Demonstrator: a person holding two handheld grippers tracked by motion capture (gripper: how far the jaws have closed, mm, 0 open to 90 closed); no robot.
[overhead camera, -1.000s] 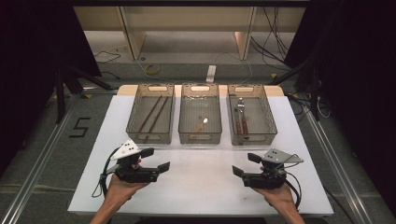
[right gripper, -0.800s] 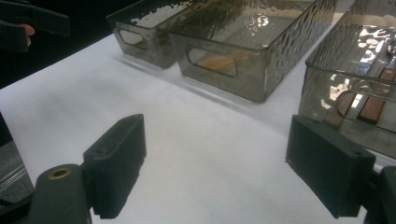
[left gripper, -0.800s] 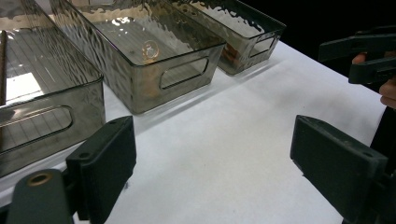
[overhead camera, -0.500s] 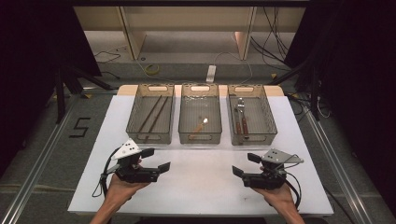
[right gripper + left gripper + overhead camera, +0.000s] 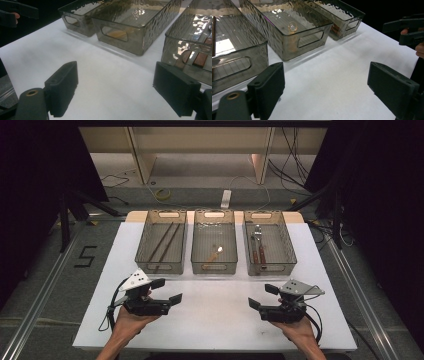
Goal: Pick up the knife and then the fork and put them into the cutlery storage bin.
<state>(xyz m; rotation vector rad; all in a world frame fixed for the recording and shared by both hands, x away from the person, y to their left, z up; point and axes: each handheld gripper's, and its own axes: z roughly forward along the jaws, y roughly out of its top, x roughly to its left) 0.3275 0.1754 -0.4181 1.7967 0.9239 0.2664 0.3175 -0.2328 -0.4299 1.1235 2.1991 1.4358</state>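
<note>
The left gripper (image 5: 167, 291) and right gripper (image 5: 264, 297) hovered over the near part of the white bench (image 5: 215, 320), jaws wide and empty, pointing toward each other. Nearest them stood three clear bins: chopsticks (image 5: 164, 242) left, a spoon (image 5: 215, 254) in the middle, cutlery (image 5: 258, 245) right.

Left tongs (image 5: 167, 291) jaws wide apart, right tongs (image 5: 263, 296) likewise, facing inward
</note>
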